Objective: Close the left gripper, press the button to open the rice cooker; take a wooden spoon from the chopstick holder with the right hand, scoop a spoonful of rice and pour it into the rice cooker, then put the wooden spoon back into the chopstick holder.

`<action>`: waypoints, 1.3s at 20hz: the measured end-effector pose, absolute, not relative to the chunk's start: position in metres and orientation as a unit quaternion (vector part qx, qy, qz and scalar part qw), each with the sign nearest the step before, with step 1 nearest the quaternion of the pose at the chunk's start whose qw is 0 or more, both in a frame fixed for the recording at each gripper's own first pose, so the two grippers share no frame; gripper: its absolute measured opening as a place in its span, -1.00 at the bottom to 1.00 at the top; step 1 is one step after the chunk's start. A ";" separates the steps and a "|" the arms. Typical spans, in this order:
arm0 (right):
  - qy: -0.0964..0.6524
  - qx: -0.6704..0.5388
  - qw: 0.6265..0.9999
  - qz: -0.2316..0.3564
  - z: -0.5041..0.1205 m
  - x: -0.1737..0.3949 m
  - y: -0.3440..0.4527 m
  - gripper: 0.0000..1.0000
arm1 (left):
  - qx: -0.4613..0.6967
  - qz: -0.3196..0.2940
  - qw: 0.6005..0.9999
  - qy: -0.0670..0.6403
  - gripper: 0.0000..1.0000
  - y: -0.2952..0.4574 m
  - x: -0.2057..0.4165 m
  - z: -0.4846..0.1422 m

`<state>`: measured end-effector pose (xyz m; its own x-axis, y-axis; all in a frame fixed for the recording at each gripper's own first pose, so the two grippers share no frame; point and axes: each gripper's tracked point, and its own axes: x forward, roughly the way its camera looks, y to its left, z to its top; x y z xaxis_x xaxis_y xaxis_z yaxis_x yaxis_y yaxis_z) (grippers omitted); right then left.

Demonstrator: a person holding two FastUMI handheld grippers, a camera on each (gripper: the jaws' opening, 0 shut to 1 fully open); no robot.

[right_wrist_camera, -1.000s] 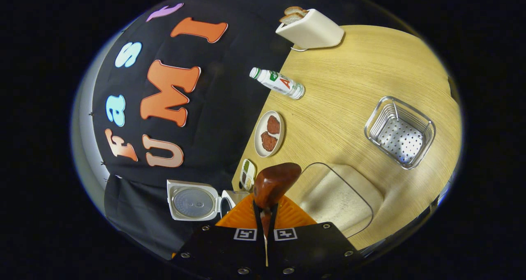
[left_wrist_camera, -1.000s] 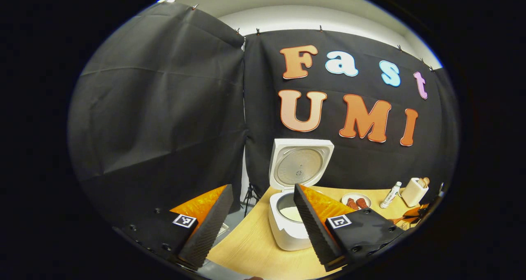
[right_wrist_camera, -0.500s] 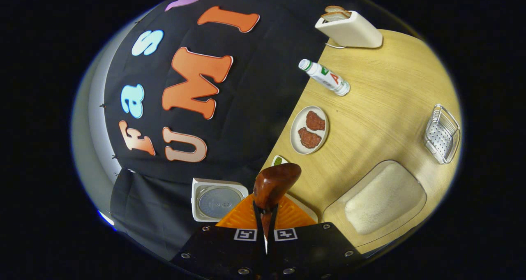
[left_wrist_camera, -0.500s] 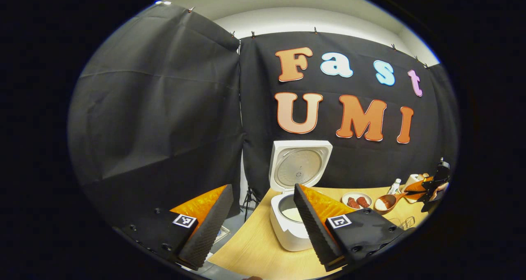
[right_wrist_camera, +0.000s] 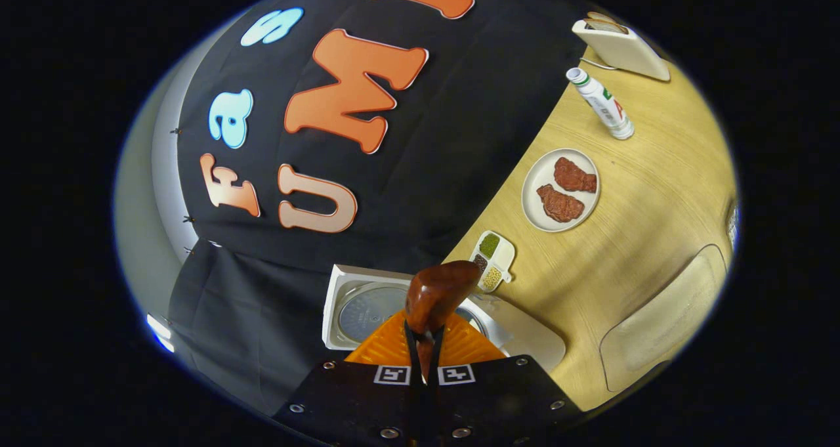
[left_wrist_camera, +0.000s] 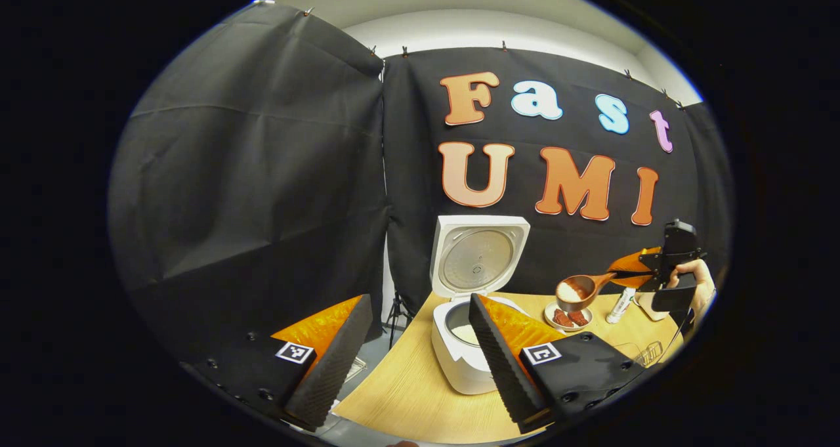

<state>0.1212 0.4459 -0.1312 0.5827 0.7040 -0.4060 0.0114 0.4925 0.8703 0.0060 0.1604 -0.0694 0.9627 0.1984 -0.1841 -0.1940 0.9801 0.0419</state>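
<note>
While tongs [right_wrist_camera: 423,361] grip spoon [right_wrist_camera: 436,293], apparently loaded.

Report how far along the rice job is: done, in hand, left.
Done: the rice cooker stands with its lid up, and the wooden spoon is out of its holder and loaded with rice.
In hand: the right hand-held gripper grips the spoon's handle, carrying it in the air, not yet over the pot.
Left: pour into the pot, then return the spoon to the chopstick holder.
</note>
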 end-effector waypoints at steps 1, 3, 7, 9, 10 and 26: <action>0.395 0.441 0.773 0.227 -0.131 0.125 0.455 -0.98 | 0.010 0.102 0.991 0.089 1.00 0.161 0.004 -0.064; 0.394 0.420 0.784 0.231 -0.137 0.129 0.475 -0.98 | 0.006 0.103 0.991 0.083 1.00 0.162 -0.001 -0.056; 0.392 0.385 0.799 0.244 -0.144 0.130 0.505 -0.98 | 0.013 0.112 0.990 0.083 1.00 0.165 -0.003 -0.054; 0.385 0.361 0.811 0.250 -0.146 0.127 0.517 -0.99 | 0.011 0.115 0.989 0.088 1.00 0.167 -0.005 -0.056; 0.378 0.347 0.820 0.253 -0.143 0.129 0.525 -0.98 | 0.010 0.116 0.989 0.089 1.00 0.167 -0.007 -0.055; 0.263 0.165 0.892 0.330 -0.106 0.130 0.562 -0.98 | 0.015 0.141 0.986 0.091 1.00 0.183 -0.029 -0.053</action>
